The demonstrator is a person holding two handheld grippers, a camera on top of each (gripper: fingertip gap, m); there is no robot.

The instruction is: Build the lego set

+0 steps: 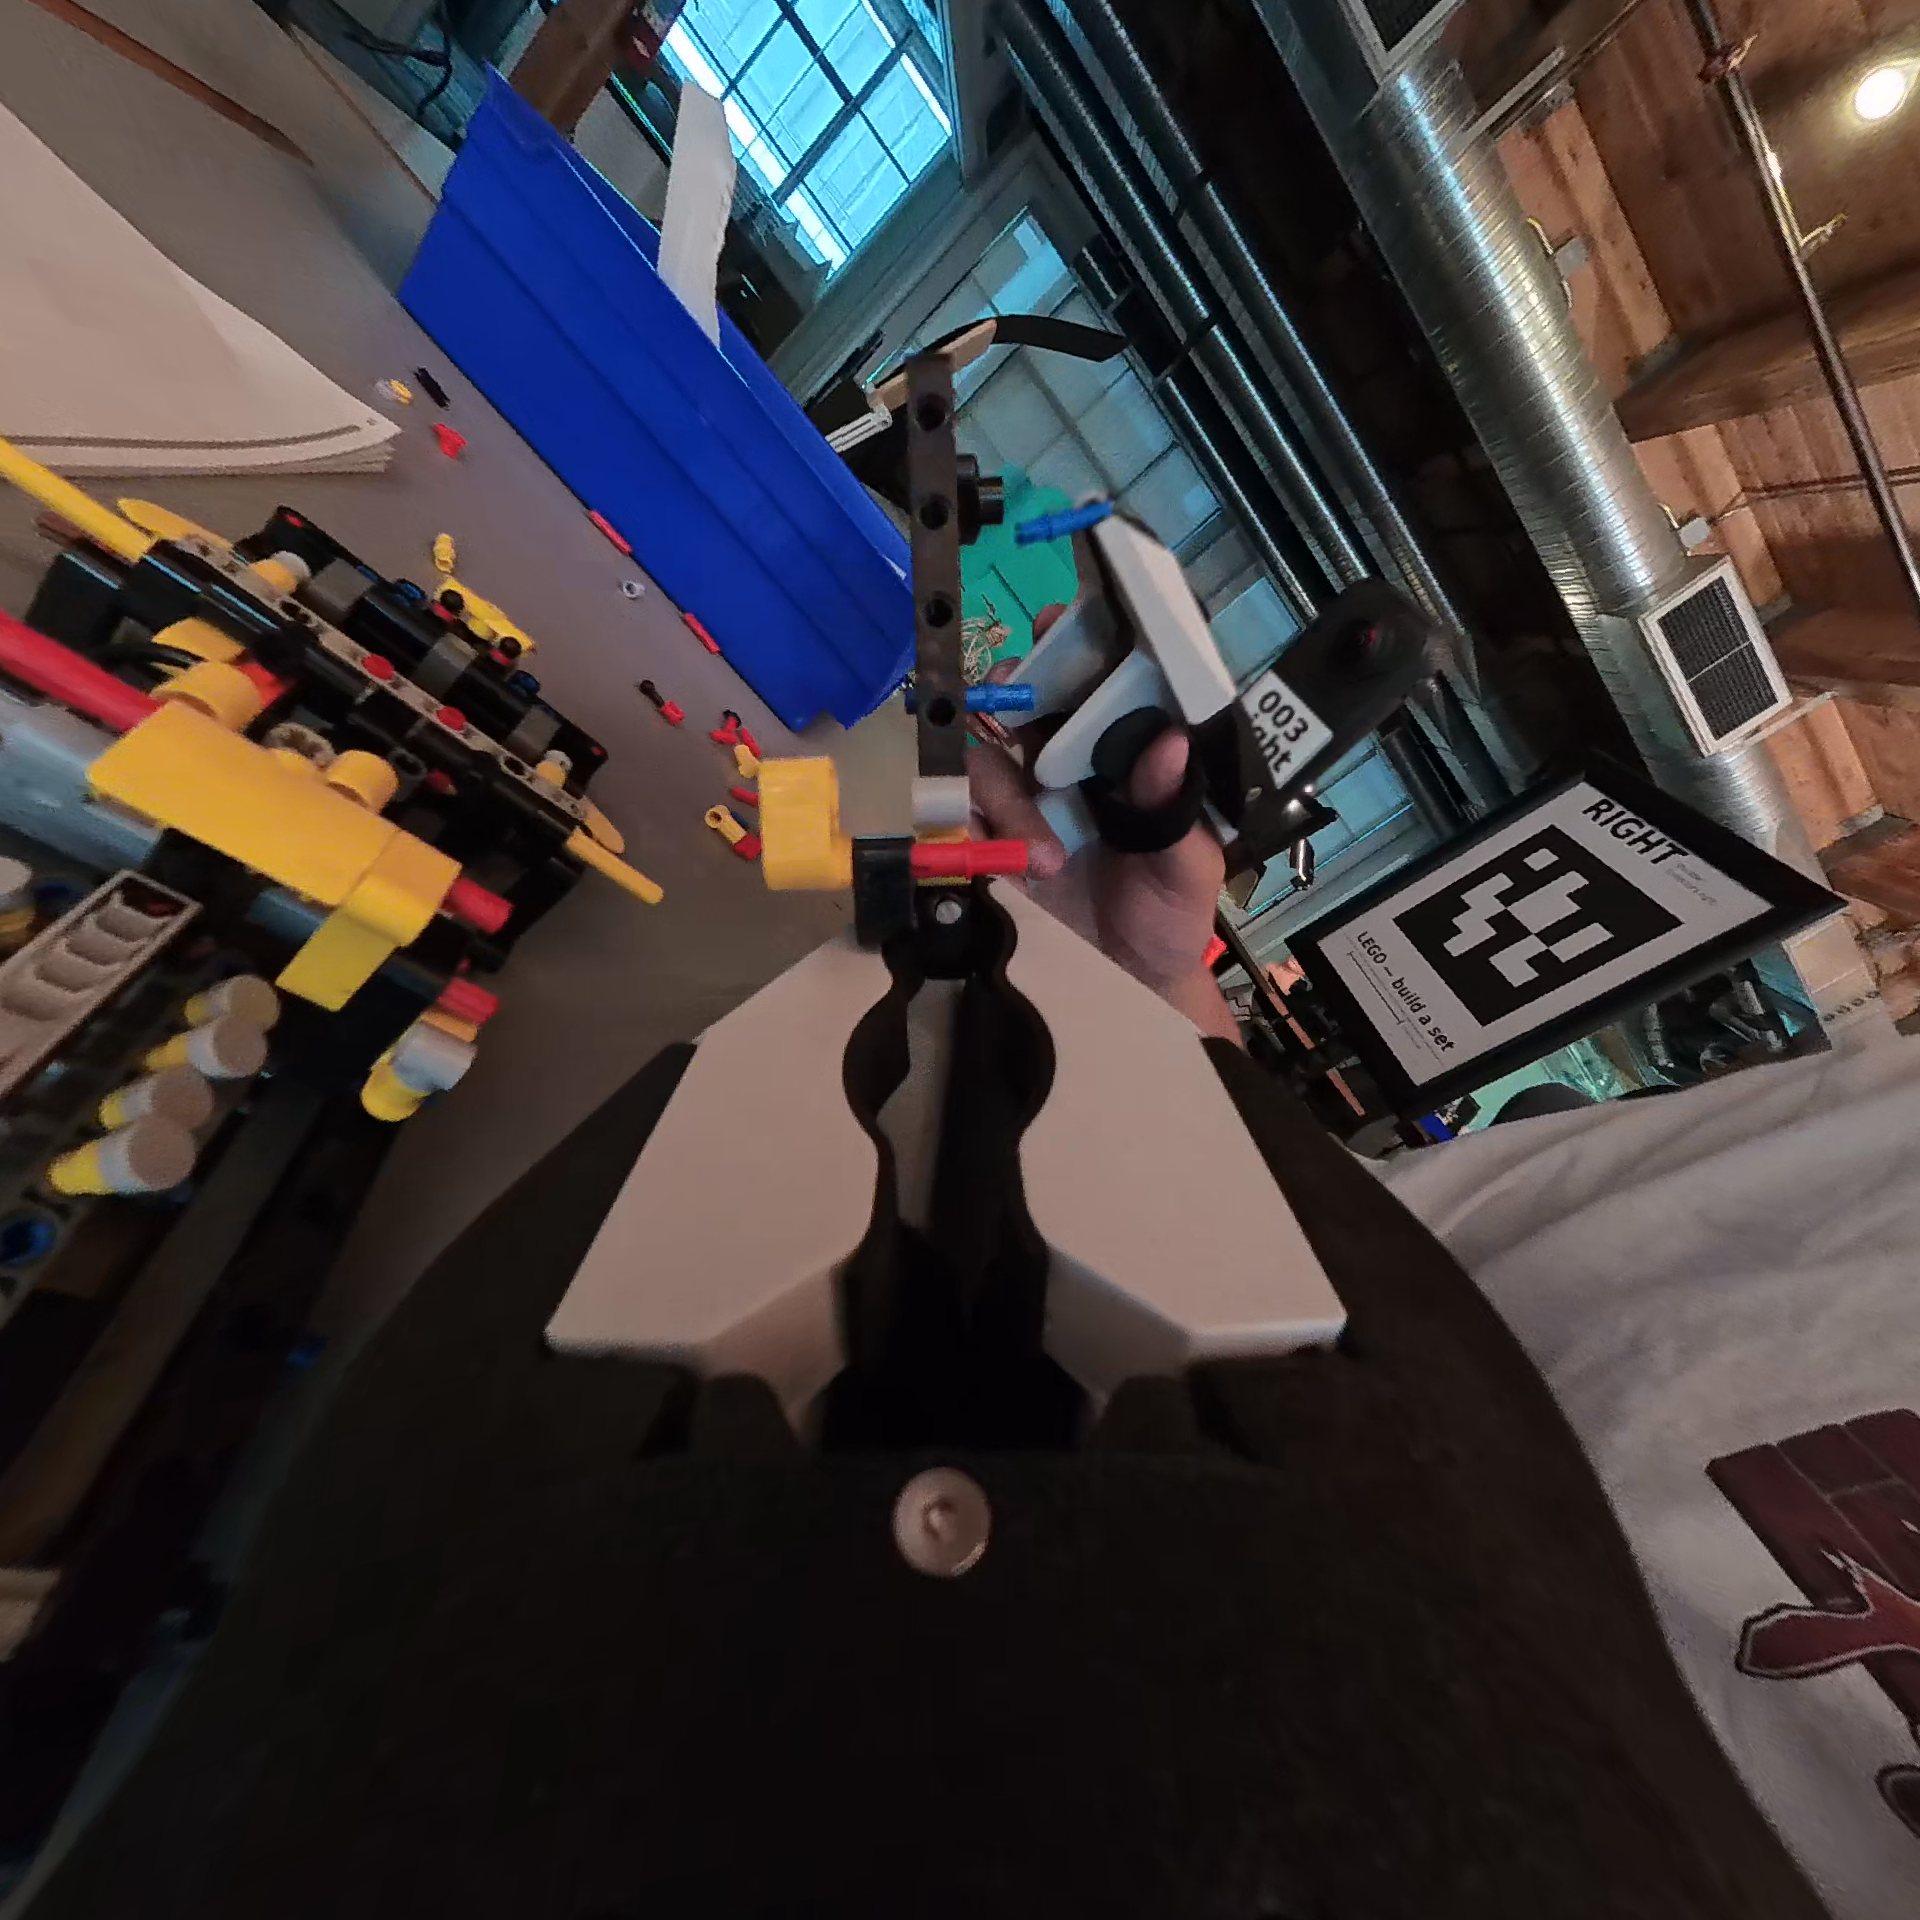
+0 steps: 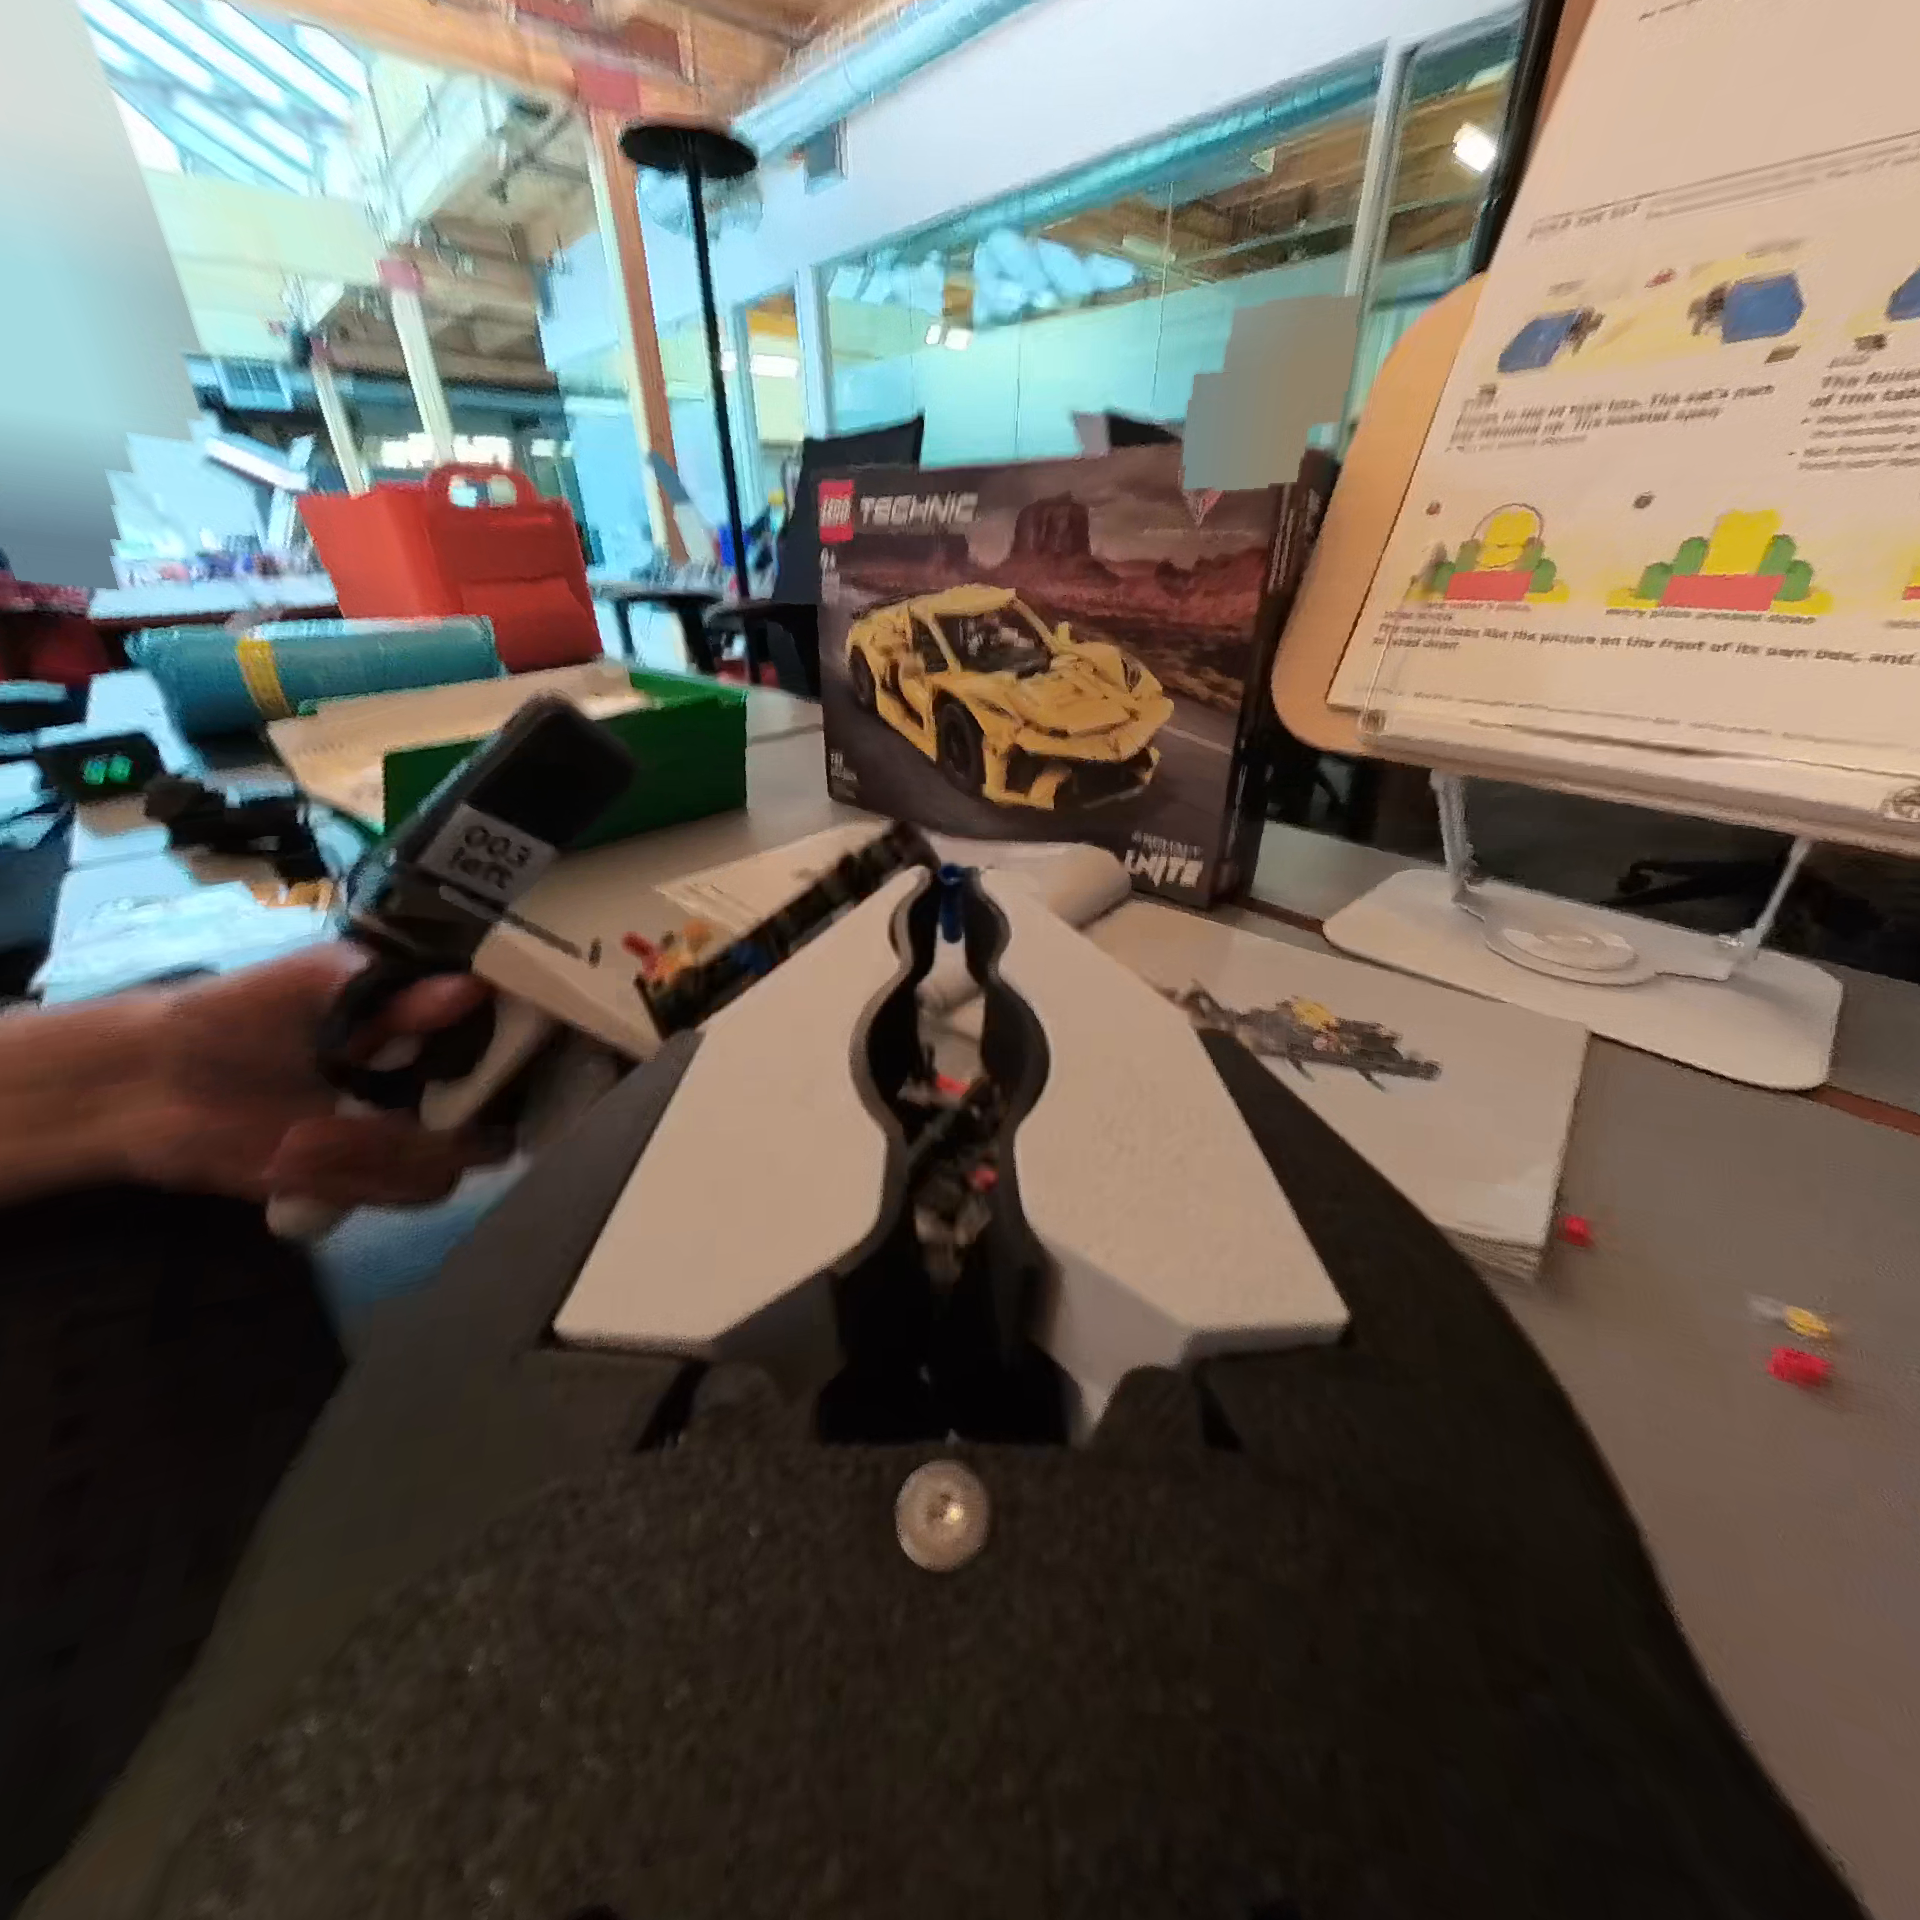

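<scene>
Grey table (image 1: 644,977) lies clear beside left tongs (image 1: 948,914) clamping beam assembly (image 1: 935,582).

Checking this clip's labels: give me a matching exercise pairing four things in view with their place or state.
Things:
1. blue pin
2. black beam
3. blue bin
4. set box

Places or states:
A. standing upright on the table
B. pinched in the right hand-held gripper
C. on the table behind loose pieces
D. gripped at its base by the left hand-held gripper

Pairs: 1-B, 2-D, 3-C, 4-A

Black holed beam (image 1: 935,582), upright, pinned.
</scene>
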